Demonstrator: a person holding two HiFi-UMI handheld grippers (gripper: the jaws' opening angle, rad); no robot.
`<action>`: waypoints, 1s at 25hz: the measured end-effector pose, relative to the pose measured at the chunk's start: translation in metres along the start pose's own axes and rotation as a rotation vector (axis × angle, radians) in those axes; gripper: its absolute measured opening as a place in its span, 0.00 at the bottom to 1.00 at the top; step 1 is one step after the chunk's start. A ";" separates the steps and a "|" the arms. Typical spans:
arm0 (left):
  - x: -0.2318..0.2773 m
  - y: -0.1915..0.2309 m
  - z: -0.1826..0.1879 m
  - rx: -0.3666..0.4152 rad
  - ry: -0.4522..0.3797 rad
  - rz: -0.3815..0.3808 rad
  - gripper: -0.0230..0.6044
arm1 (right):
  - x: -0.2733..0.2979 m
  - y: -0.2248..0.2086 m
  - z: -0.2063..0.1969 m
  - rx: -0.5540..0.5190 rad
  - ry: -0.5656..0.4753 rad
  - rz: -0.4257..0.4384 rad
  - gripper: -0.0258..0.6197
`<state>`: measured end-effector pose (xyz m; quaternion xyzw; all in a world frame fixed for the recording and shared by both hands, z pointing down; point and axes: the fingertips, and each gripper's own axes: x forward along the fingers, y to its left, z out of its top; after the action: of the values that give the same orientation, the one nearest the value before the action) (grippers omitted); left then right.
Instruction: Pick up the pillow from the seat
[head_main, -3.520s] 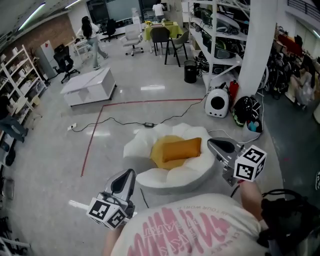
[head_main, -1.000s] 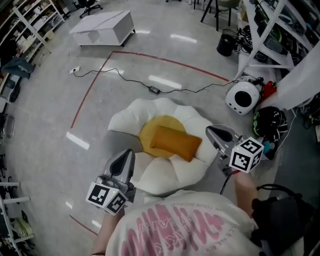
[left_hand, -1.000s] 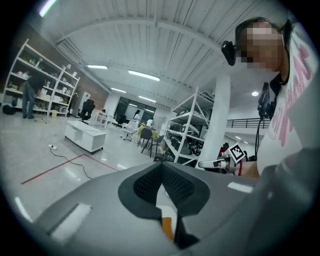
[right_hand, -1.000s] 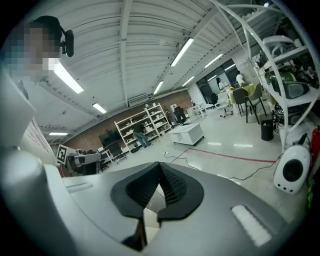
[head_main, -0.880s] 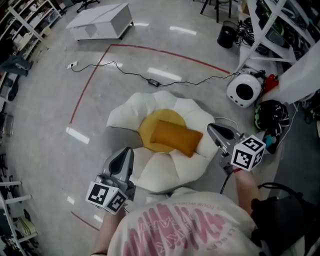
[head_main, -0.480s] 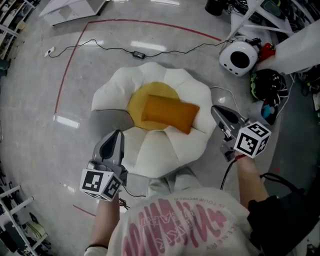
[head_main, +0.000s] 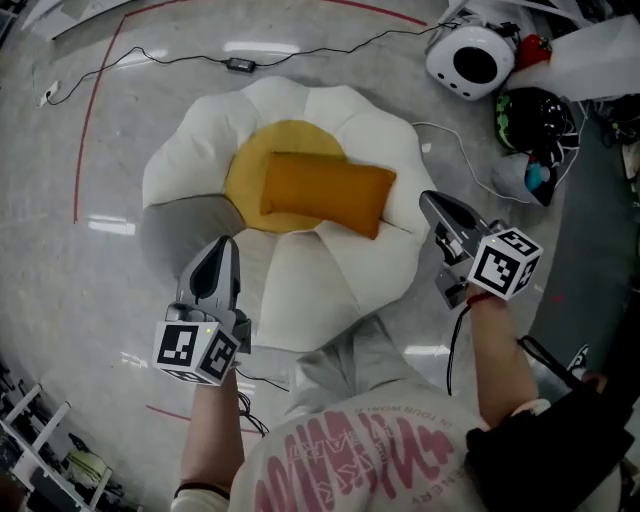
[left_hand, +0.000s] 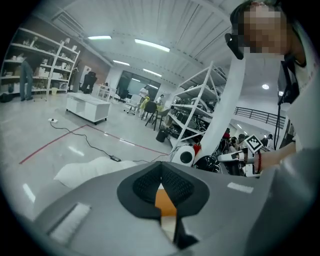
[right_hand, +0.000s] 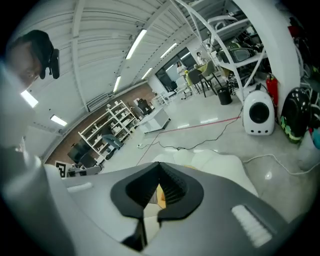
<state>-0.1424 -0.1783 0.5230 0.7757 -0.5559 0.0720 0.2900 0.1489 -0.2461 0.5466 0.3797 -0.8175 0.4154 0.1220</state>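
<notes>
An orange pillow (head_main: 325, 192) lies flat on the yellow centre of a white flower-shaped floor seat (head_main: 300, 290). My left gripper (head_main: 218, 255) hovers over the seat's near-left petals, jaws shut and empty, its tip a short way from the pillow's near-left corner. Off the pillow's right end, my right gripper (head_main: 437, 207) is shut and empty above the seat's right edge. A sliver of orange pillow (left_hand: 164, 199) shows behind the closed jaws in the left gripper view, and a sliver of the pillow (right_hand: 161, 196) in the right gripper view.
A white round device (head_main: 471, 61) and a dark helmet (head_main: 531, 118) lie on the floor at the upper right. A black cable (head_main: 240, 62) and red floor tape (head_main: 90, 110) run beyond the seat. The person's legs and shirt (head_main: 370, 460) fill the bottom.
The view has tilted down and closed in on the seat, so the pillow sits higher and larger in frame. Both grippers stay shut and flank the seat more closely.
</notes>
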 end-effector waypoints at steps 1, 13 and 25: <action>0.009 0.004 -0.010 -0.009 0.014 -0.002 0.05 | 0.006 -0.007 -0.009 0.018 0.007 -0.003 0.05; 0.092 0.050 -0.108 -0.089 0.146 -0.037 0.04 | 0.072 -0.093 -0.098 0.189 0.008 -0.069 0.05; 0.166 0.127 -0.207 -0.212 0.201 0.027 0.07 | 0.115 -0.147 -0.152 0.256 0.017 -0.190 0.05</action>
<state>-0.1519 -0.2324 0.8119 0.7219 -0.5391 0.0940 0.4235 0.1591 -0.2419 0.7869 0.4640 -0.7172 0.5063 0.1183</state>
